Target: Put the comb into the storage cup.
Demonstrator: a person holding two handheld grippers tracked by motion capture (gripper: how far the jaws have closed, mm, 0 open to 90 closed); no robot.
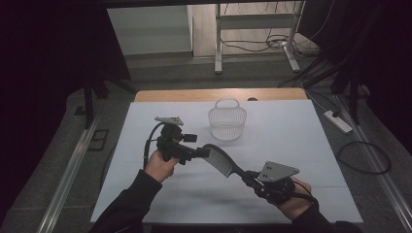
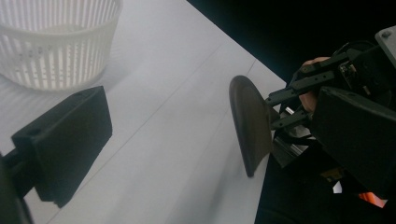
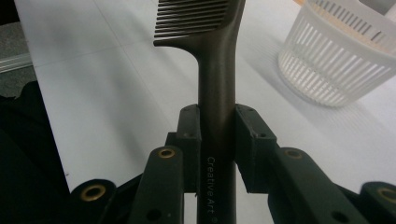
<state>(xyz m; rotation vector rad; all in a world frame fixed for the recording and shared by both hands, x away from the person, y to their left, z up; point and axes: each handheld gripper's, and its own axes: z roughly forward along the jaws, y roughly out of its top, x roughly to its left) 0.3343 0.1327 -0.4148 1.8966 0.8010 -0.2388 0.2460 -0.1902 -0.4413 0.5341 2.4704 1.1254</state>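
Note:
A dark wide-tooth comb [image 1: 221, 162] hangs above the white table cover, between both hands. My right gripper [image 1: 248, 177] is shut on its handle [image 3: 217, 93], with the pads pressing from both sides and the teeth [image 3: 189, 21] pointing away. My left gripper [image 1: 203, 153] is open at the comb's head end. In the left gripper view the comb's tip [image 2: 250, 126] stands between the two wide-apart pads [image 2: 65, 140], nearer the right-hand one and touching neither. A white slatted basket [image 1: 227, 121] stands upright behind the comb.
The white cover [image 1: 291, 145] spans the table, with a strip of wooden edge [image 1: 218, 94] at the back. Beyond it stand metal frame legs [image 1: 218, 48]. A power strip [image 1: 337, 121] and a looped cable [image 1: 364, 158] lie on the floor at the right.

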